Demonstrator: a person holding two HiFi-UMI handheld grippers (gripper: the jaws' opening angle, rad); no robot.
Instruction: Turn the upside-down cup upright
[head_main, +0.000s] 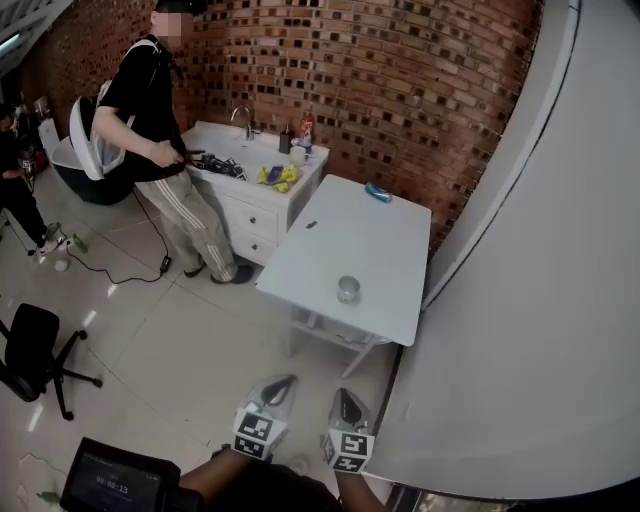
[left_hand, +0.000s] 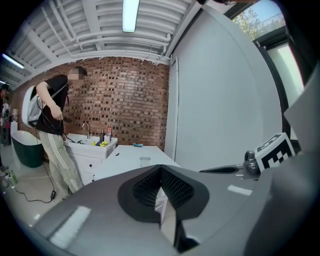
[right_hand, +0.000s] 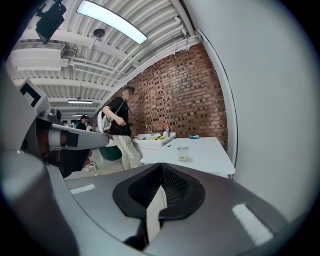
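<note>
A small clear cup (head_main: 347, 289) stands alone near the front edge of a white table (head_main: 390, 250). It also shows small and far off in the left gripper view (left_hand: 145, 161) and in the right gripper view (right_hand: 183, 153). Which way up it stands I cannot tell. My left gripper (head_main: 279, 386) and right gripper (head_main: 346, 398) hang side by side over the floor, well short of the table, and point toward it. Both are shut with nothing between the jaws, as each gripper's own view shows (left_hand: 161, 180) (right_hand: 161, 176).
A person (head_main: 165, 120) stands at a white sink cabinet (head_main: 255, 195) left of the table. A teal object (head_main: 378, 191) and a small dark item (head_main: 311, 225) lie on the table. A curved white wall (head_main: 530, 300) runs along the right. An office chair (head_main: 30, 350) stands at left.
</note>
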